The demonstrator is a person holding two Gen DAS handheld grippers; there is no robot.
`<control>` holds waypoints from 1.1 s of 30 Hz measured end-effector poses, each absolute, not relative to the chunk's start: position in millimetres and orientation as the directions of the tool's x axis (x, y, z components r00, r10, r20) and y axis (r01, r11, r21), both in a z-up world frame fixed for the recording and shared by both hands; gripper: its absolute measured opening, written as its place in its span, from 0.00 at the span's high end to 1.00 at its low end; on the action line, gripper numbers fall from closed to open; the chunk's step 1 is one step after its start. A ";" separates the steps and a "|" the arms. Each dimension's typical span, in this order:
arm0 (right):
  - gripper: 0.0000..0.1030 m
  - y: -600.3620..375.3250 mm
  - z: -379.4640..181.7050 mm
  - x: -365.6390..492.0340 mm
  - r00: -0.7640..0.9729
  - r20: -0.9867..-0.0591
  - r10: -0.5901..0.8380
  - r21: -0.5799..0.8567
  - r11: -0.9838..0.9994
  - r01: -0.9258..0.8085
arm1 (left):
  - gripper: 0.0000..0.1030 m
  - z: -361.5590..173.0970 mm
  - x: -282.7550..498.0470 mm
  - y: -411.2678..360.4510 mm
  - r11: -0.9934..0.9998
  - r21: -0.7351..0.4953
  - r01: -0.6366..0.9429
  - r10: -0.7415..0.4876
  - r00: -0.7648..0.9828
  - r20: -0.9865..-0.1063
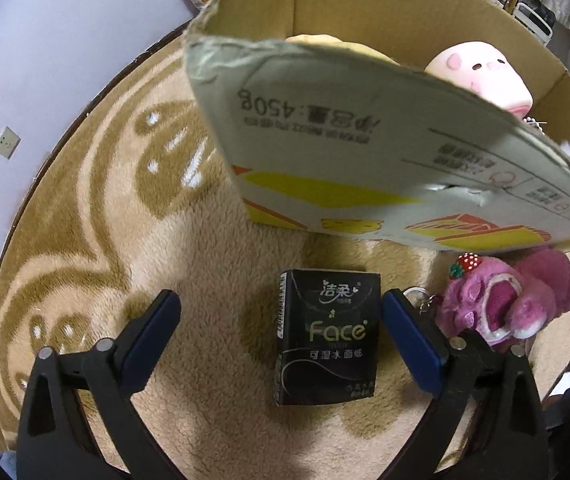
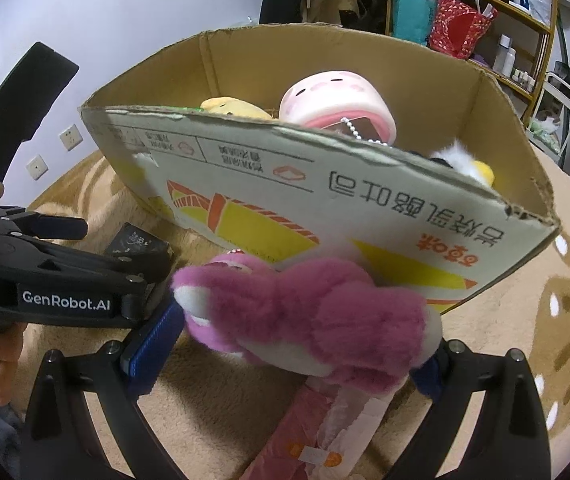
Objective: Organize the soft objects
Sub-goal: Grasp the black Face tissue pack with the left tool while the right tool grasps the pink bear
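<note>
My left gripper [image 1: 281, 312] is open above the carpet, its fingers on either side of a black tissue pack [image 1: 327, 338] marked "Face"; the pack lies flat between them. My right gripper [image 2: 297, 344] is shut on a pink plush bear [image 2: 305, 316] and holds it just in front of the cardboard box [image 2: 365, 208]. The bear also shows at the right of the left wrist view [image 1: 513, 304], with a strawberry charm and a key ring. The box [image 1: 365, 152] holds a pink pig plush [image 1: 481, 76], a yellow plush [image 2: 233, 108] and a white plush [image 2: 461, 160].
A beige patterned round carpet [image 1: 97, 200] lies under everything. A pink packet [image 2: 317, 436] lies on the carpet below the bear. Wall sockets [image 2: 53, 148] sit on the pale wall at left. Shelves [image 2: 497, 24] with bottles and bags stand behind the box.
</note>
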State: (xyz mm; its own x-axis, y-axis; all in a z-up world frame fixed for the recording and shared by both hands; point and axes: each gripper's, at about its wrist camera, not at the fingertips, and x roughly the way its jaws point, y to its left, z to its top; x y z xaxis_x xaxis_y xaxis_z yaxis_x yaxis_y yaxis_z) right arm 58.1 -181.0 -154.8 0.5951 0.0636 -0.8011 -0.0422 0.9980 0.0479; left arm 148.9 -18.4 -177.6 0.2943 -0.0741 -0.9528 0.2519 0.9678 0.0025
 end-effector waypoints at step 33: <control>0.07 -185.1 -148.3 60.2 0.594 -0.800 0.088 0.110 0.994 0.000 | 0.55 -168.5 126.7 -21.8 0.961 0.110 0.253 0.022 0.327 -0.945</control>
State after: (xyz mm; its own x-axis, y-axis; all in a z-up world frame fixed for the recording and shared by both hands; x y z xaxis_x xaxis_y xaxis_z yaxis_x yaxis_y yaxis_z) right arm 60.2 -185.1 -148.3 0.5941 0.0885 -0.7995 -0.0001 0.9939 0.1100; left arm 126.7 -21.8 -168.5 0.3272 0.0223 -0.9447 0.2527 0.9613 0.1102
